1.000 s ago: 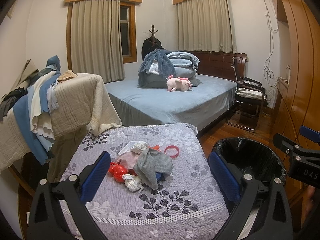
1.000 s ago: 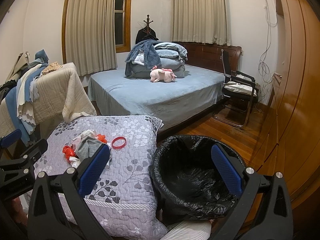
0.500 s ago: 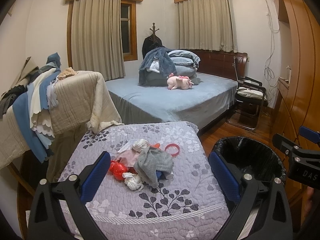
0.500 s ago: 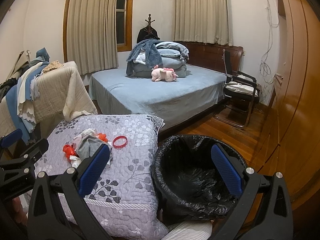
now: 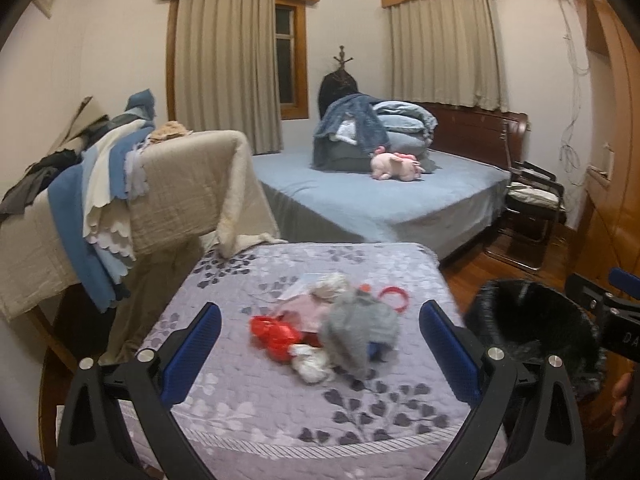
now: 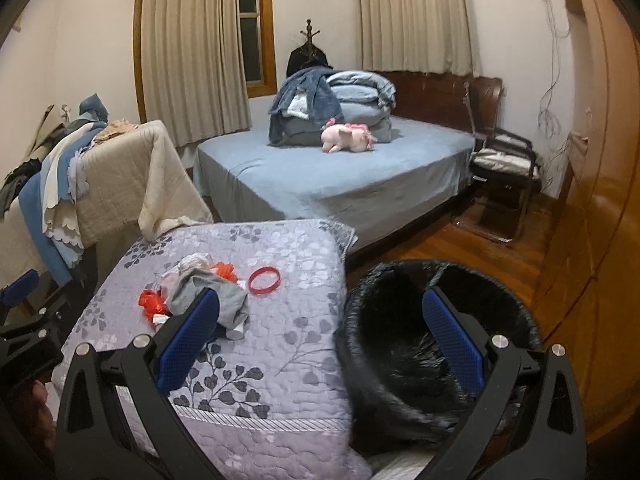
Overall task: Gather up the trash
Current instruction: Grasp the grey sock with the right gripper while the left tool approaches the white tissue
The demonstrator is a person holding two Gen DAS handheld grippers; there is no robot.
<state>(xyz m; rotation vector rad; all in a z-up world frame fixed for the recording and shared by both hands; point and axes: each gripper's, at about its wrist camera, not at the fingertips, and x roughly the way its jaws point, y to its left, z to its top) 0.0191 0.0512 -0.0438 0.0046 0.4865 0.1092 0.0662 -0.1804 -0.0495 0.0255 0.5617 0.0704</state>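
A small heap of trash lies on the lilac quilted surface (image 5: 248, 400): a red plastic wrapper (image 5: 274, 332), a grey rag (image 5: 358, 330), white crumpled tissue (image 5: 312, 364) and a red ring (image 5: 396, 296). My left gripper (image 5: 320, 356) hangs open just before the heap, its blue pads on either side of it. A bin lined with a black bag (image 6: 424, 344) stands to the right of the quilt. Over its mouth my right gripper (image 6: 320, 340) is open and empty. The same heap (image 6: 200, 292) and red ring (image 6: 264, 280) show in the right wrist view.
A blue bed (image 5: 380, 204) with folded blankets and a pink plush toy (image 5: 396, 166) fills the back. Draped cloths hang over furniture (image 5: 120, 200) at the left. A chair (image 6: 504, 164) and wooden wardrobe (image 6: 600, 200) stand at the right, over wooden floor (image 6: 460, 240).
Both grippers have moved forward and both views now sit closer to the quilt and the bin. The left view has turned slightly right. Trash lies as before.
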